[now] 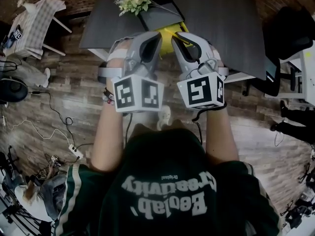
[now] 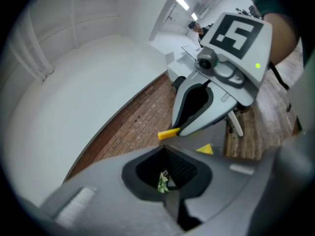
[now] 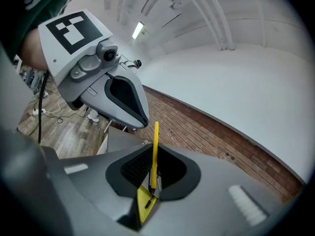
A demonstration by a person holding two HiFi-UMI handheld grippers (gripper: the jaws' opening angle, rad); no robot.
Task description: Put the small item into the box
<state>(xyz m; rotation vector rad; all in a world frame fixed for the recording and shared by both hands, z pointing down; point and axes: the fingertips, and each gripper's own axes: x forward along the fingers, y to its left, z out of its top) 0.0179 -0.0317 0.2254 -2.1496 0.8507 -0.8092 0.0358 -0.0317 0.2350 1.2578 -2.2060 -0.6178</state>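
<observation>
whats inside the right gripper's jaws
A thin yellow stick, gripped in the jaws of the right gripper and poking out past them. The jaws cover most of what lies beneath.

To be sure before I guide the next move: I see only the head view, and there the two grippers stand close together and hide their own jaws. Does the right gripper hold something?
Observer: Yes. In the right gripper view, the right gripper is shut on a thin yellow item, which sticks out past the jaw tips.
Operator: Thank you. And the left gripper, is it also holding something?
Observer: In the left gripper view, the left gripper has its jaws together. A green and white speck shows in the hollow between them, but I cannot tell whether it is gripped or only seen behind.
</observation>
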